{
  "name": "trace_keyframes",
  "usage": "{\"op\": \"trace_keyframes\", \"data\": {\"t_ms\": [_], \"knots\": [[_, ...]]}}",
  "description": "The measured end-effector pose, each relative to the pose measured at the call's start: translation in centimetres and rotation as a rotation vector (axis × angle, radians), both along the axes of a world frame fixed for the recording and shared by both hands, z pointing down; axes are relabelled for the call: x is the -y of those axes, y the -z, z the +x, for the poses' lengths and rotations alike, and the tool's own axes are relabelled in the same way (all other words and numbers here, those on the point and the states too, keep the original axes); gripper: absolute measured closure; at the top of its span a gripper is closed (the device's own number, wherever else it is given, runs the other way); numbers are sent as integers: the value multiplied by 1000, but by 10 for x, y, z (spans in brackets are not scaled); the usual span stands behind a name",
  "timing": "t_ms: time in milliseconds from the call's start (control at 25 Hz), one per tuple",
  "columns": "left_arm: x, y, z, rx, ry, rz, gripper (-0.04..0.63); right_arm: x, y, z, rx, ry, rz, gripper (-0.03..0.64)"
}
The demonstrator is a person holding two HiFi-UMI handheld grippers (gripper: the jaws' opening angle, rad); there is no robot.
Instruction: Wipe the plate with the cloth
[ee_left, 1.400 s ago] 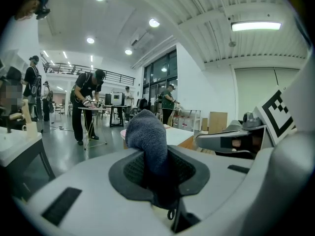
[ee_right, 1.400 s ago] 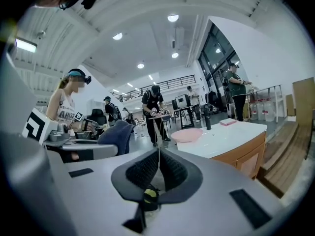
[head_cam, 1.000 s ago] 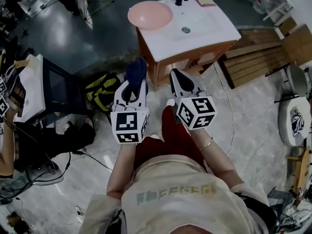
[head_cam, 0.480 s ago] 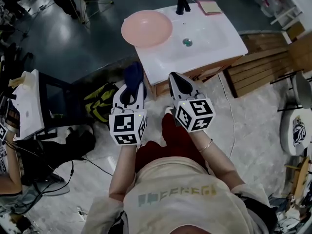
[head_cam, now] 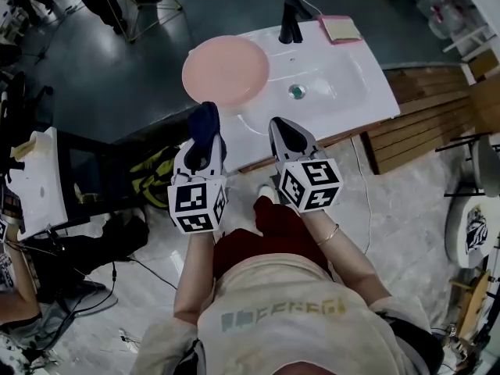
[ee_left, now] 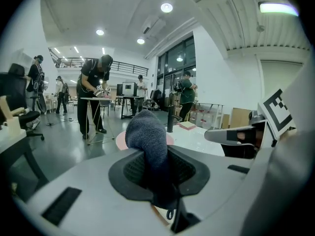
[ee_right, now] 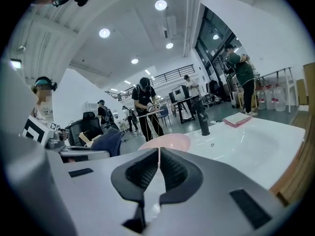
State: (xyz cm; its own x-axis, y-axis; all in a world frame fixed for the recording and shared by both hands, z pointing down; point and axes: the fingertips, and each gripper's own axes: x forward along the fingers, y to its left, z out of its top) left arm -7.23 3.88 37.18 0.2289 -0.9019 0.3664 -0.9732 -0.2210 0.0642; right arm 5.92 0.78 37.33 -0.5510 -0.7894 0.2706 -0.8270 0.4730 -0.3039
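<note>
white sink counter [head_cam: 373, 91] | pink plate [head_cam: 225, 70] | black faucet [head_cam: 291, 20] | pink pad [head_cam: 341, 28]

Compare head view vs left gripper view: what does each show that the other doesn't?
Head view only: the drain of the white washbasin, the yellow-and-black bag on the floor, the person's torso.
Left gripper view only: a straight look at the left hand-held gripper, jaws clamped on the dark blue cloth; ceiling lights; people standing in the background.
Both: that cloth, the pink plate, the black faucet, the right hand-held gripper.
</note>
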Motion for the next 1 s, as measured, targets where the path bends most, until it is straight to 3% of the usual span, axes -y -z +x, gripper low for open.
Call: {"op": "trace_keyframes", "data": {"t_ms": [480, 1000], "knots": [[56, -9, 26, 24, 62, -30, 515, 68, -16, 33, 2, 33, -49, 578], [106, 1, -3, 34, 67, -1, 515, 113, -46, -1, -72, 76, -143, 577]]}}
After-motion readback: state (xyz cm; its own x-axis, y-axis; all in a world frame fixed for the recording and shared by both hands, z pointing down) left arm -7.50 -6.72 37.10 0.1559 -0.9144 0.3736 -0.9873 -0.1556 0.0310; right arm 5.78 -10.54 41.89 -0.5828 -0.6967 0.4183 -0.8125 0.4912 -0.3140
